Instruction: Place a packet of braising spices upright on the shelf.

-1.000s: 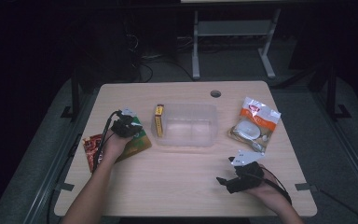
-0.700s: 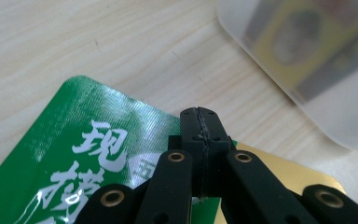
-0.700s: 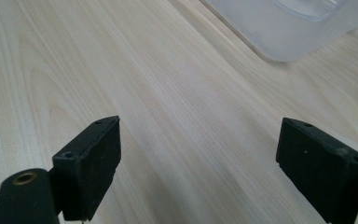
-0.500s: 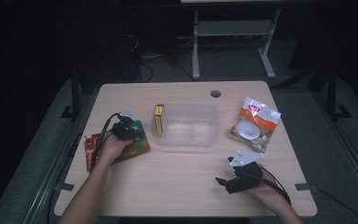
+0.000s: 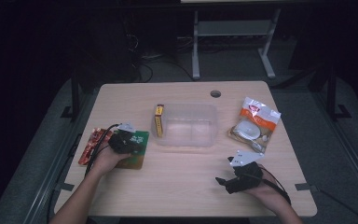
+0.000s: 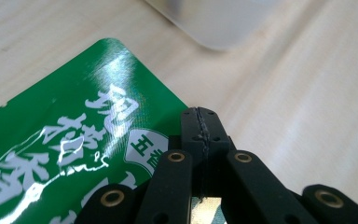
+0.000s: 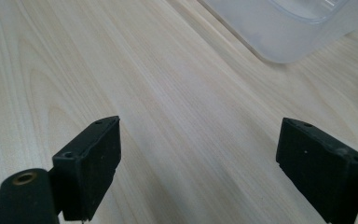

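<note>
High view: a wooden table (image 5: 186, 186) is seen from above, with a clear plastic tub (image 5: 186, 125) near its middle and a yellow box (image 5: 159, 120) standing against the tub's left wall. A white-and-orange bag (image 5: 254, 125) lies to the right of the tub. At the left edge, a green packet (image 5: 139, 148) lies flat beside a red packet (image 5: 92, 144); the left gripper (image 5: 122, 141) is held directly over the green packet, while the right gripper (image 5: 237, 179) rests on bare table near the front right — well apart from every item. Left gripper view: the jaws are seen pressed together, their tips meeting in a single seam at the glossy green packet's (image 6: 74, 144) edge; a sliver of foil shows beneath the linkage, but whether the packet is pinched cannot be told. A corner of the tub (image 6: 214, 23) is visible beyond. Right gripper view: the jaws are spread wide with nothing between them — bare wood grain lies below, and the tub (image 7: 289, 28) stands at the upper right.
</note>
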Demonstrator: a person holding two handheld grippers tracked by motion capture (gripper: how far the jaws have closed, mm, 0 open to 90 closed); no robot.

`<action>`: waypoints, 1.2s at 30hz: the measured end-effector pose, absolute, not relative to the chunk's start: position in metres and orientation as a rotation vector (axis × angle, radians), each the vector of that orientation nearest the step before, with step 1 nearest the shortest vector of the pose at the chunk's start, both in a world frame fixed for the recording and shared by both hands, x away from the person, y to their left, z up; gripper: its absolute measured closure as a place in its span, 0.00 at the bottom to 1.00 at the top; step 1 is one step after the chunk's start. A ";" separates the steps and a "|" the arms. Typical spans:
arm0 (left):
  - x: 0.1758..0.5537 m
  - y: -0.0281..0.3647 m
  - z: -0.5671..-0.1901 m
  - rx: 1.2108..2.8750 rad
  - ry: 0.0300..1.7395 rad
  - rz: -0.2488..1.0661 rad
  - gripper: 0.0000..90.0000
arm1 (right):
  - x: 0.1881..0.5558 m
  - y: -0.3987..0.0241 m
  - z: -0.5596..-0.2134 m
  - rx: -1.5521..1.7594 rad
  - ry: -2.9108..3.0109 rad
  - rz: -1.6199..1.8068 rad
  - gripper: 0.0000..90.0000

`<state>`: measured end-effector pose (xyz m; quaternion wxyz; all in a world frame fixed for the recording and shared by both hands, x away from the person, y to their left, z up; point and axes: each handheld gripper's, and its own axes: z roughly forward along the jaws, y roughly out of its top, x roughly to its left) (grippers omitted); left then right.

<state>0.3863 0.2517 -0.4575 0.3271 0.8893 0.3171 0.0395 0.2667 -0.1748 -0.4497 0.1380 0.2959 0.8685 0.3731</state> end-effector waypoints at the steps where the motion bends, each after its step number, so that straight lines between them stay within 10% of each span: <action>1: 0.386 0.252 -0.458 2.329 0.831 0.103 1.00 | 0.267 -0.175 -0.450 0.856 2.512 1.080 0.15; 36: 0.320 0.181 -0.464 2.354 0.451 -0.140 1.00 | 0.268 -0.173 -0.450 0.842 2.520 1.087 0.15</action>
